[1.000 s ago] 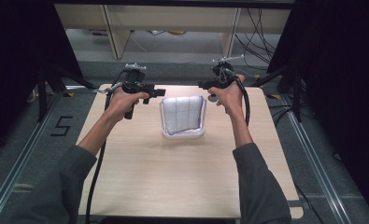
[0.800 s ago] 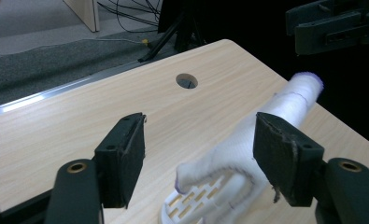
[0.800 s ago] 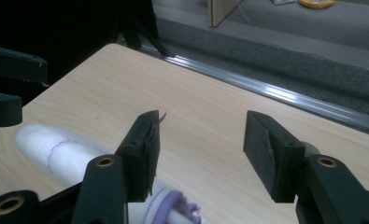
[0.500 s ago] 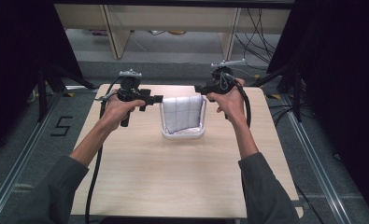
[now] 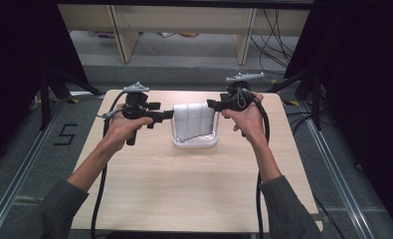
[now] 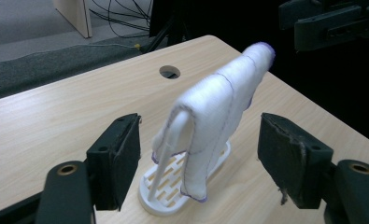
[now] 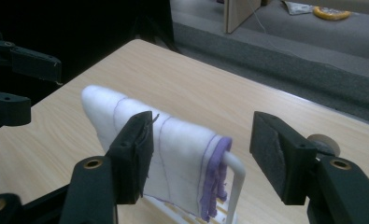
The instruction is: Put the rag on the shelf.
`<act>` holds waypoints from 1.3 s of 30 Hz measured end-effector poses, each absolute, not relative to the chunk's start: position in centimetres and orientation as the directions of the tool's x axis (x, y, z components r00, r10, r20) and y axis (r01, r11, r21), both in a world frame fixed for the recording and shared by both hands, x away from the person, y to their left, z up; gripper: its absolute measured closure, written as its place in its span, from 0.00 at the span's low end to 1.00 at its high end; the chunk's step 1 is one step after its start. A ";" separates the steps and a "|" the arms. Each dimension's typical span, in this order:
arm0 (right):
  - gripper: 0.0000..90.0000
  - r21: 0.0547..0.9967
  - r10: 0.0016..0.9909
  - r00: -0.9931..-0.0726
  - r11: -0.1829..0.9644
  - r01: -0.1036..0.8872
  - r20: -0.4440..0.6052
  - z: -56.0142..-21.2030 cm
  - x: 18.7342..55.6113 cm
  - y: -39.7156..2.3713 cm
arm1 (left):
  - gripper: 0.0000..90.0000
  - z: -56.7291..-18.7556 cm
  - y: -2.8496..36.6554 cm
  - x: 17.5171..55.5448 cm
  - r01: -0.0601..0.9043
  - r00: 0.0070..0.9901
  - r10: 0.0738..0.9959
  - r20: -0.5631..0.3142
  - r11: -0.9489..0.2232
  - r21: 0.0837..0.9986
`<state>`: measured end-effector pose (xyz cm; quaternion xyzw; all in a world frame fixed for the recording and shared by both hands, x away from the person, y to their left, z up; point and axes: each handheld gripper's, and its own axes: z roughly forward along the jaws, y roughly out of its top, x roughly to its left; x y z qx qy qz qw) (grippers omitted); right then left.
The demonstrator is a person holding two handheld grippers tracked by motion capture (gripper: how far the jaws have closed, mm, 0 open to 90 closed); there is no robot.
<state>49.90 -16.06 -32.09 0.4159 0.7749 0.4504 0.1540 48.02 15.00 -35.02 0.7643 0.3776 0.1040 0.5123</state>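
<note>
A white cloth with thin purple lines [image 5: 193, 121] hangs over the bar of a small white rack [image 5: 195, 143] in the far middle of the table. My left gripper [image 5: 168, 114] is level at the cloth's left end, and my right gripper [image 5: 212, 104] at its right end. In the left gripper view the jaws [image 6: 203, 144] stand open on either side of the draped cloth [image 6: 219, 107] without pressing it. In the right gripper view the jaws [image 7: 205, 140] also stand open around the cloth's purple-hemmed end [image 7: 177, 149]. Both pairs of jaws have just been opening.
The light wooden table [image 5: 194, 194] has a round hole [image 6: 169, 72] near its far edge. Wooden shelf legs [image 5: 119, 35], cables and black stand legs [image 5: 54, 84] lie on the floor beyond it. Dark curtains flank both sides.
Both grippers have drawn a little toward the near side of the table, and their jaws stand wider. The cloth stays draped on the rack.
</note>
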 end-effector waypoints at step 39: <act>0.37 0.847 0.758 -0.635 0.233 0.478 0.150 -36.9 42.1 -18.1 | 0.29 -39.0 16.7 39.4 0.417 0.760 0.620 -0.198 -0.230 0.879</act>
